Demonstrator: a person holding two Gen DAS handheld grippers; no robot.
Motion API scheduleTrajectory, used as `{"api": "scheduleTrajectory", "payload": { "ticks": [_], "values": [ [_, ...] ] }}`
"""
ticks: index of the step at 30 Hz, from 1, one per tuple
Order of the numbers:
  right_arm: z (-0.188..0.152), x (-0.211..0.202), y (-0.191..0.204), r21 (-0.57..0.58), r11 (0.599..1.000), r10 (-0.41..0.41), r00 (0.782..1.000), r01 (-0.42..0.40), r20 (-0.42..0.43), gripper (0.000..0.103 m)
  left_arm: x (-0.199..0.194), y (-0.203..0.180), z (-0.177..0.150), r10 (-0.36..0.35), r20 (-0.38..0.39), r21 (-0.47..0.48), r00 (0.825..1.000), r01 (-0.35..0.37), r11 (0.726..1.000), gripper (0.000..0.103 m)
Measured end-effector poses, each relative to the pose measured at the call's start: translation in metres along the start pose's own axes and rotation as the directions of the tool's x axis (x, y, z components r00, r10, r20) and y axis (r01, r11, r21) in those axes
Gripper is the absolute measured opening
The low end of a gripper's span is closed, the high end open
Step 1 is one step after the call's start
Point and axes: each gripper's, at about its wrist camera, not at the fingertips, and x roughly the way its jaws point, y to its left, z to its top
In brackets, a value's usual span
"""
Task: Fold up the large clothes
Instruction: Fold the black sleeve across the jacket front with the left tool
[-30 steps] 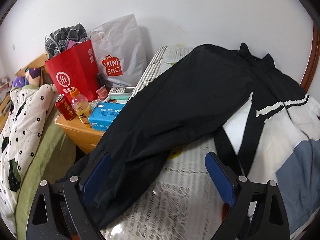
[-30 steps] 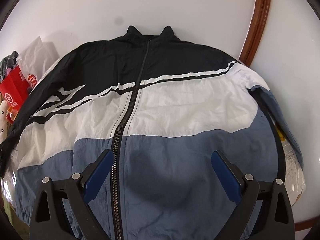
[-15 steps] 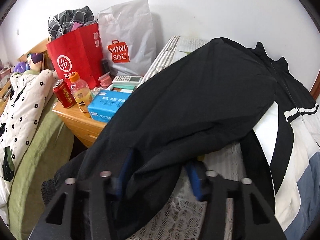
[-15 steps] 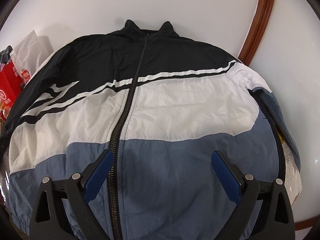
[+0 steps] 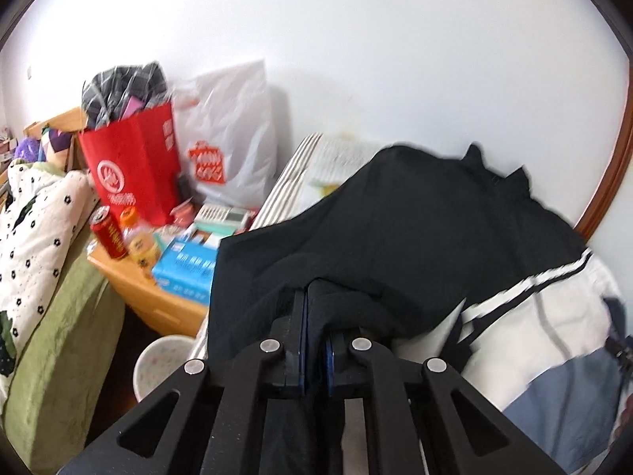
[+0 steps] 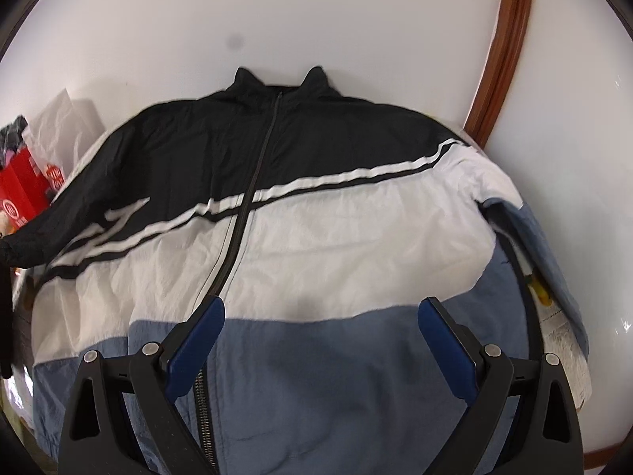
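A large zip jacket [image 6: 316, 237] in black, white and blue-grey lies face up on the bed, collar toward the wall. Its black sleeve [image 5: 395, 237] rises off the bed in the left wrist view, bunched at the lower end. My left gripper [image 5: 314, 308] is shut on that sleeve, with black cloth pinched between the blue pads. My right gripper [image 6: 320, 340] hovers open over the jacket's blue lower front, just right of the zip [image 6: 237, 229], with nothing between its fingers. The lifted sleeve end [image 6: 19, 245] shows at the left edge of the right wrist view.
Left of the bed stands a wooden nightstand [image 5: 146, 297] crowded with a red bag [image 5: 126, 170], a grey shopping bag [image 5: 233, 134], a red can [image 5: 108, 233], a bottle and a blue box [image 5: 186, 269]. A white bin [image 5: 162, 360] sits below it. A brown wooden frame [image 6: 502, 39] runs along the wall.
My left gripper went from wide open around the black sleeve to shut on it, then lifted it off the bed. My right gripper stayed open and shifted slightly over the jacket.
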Motion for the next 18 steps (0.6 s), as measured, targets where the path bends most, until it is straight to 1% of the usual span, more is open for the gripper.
{"api": "scheduleTrajectory", "payload": {
  "ticks": [5, 11, 15, 18],
  "values": [
    [0.014, -0.015, -0.032, 0.010, 1.000, -0.002, 0.999, 0.001, 0.043, 0.097, -0.014, -0.038, 0.026, -0.038, 0.051, 0.025, 0.998, 0.037, 0.999, 0.007],
    [0.031, -0.028, -0.078, 0.030, 0.999, -0.037, 0.997, 0.035, 0.075, 0.097, -0.017, -0.101, 0.061, -0.120, 0.099, 0.082, 0.988, 0.112, 0.990, 0.007],
    [0.039, -0.030, -0.108, 0.061, 0.997, -0.061, 0.995, 0.056, 0.078, 0.097, -0.011, -0.140, 0.076, -0.187, 0.101, 0.117, 0.977, 0.175, 0.978, 0.007],
    [0.040, -0.027, -0.126, 0.081, 0.994, -0.075, 0.995, 0.069, 0.069, 0.097, 0.002, -0.171, 0.081, -0.228, 0.079, 0.141, 0.970, 0.215, 0.966, 0.007]
  ]
}}
